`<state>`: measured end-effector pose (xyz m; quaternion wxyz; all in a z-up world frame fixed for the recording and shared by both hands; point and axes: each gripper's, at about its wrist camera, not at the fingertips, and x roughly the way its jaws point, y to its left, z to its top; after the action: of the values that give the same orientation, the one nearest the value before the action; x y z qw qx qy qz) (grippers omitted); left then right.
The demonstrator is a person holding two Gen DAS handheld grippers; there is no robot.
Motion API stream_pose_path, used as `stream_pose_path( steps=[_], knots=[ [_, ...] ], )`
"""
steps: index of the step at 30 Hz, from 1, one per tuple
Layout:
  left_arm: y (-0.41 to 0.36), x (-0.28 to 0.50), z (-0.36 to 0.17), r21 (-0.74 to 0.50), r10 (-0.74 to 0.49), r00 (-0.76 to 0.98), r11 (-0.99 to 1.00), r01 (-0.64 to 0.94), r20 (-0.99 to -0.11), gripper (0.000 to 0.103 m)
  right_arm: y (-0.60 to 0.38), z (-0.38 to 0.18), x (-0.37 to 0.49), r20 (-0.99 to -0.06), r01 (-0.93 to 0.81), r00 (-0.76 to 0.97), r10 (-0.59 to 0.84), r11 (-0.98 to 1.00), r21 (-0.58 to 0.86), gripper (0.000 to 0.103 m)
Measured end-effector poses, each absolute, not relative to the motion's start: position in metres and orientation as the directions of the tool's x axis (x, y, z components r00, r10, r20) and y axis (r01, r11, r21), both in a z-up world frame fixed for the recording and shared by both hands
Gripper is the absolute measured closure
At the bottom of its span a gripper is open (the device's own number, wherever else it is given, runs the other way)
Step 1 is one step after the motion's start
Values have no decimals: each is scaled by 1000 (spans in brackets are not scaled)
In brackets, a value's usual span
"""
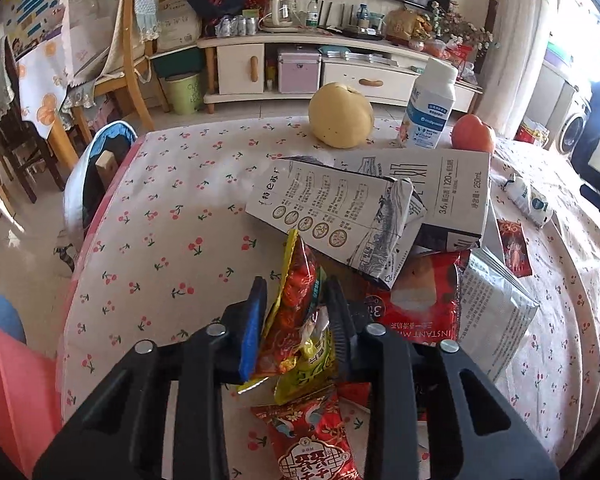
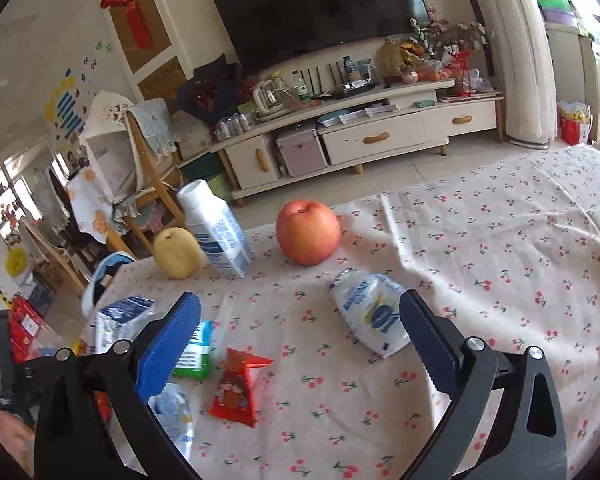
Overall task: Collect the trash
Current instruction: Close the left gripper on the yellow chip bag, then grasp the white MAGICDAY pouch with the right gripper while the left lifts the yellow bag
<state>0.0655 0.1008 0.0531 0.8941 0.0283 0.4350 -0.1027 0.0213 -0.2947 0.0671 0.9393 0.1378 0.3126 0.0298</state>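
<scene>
The left hand-held gripper (image 1: 296, 316) pinched a yellow-red wrapper (image 1: 298, 312), seemingly firmly; lifting straight suited. The right hand-held gripper (image 2: 300, 344), gaping and empty, faced the red packet (image 2: 238, 386) at six o'clock.

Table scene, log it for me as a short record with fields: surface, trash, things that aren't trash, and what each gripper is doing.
surface: cherry-print tablecloth
left gripper: shut on red-and-yellow snack wrapper
right gripper: open, holding nothing
trash near left: flattened milk cartons, red instant-drink packet
trash near right: crumpled white pouch, small red wrapper
not trash: yellow pear, red apple, upright white bottle
</scene>
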Motion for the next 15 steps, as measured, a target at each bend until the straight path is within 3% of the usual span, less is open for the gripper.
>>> stream_pose_path(
  steps=[1, 3, 10, 15],
  knots=[
    [103, 64, 54, -51, -160, 601, 980, 194, -783, 86, -295, 61, 29, -603, 25, 786, 137, 967, 252, 4],
    [109, 60, 56, -81, -165, 604, 983, 164, -780, 89, -293, 46, 44, -649, 7, 749, 134, 978, 209, 4],
    [126, 48, 55, -158, -173, 622, 984, 79, -764, 92, -282, 9, 77, -719, -19, 695, 13, 1000, 1, 5],
    [135, 45, 57, -204, -200, 631, 977, 67, -750, 92, -288, -13, 90, -774, -15, 633, 3, 1000, -8, 7]
  ],
)
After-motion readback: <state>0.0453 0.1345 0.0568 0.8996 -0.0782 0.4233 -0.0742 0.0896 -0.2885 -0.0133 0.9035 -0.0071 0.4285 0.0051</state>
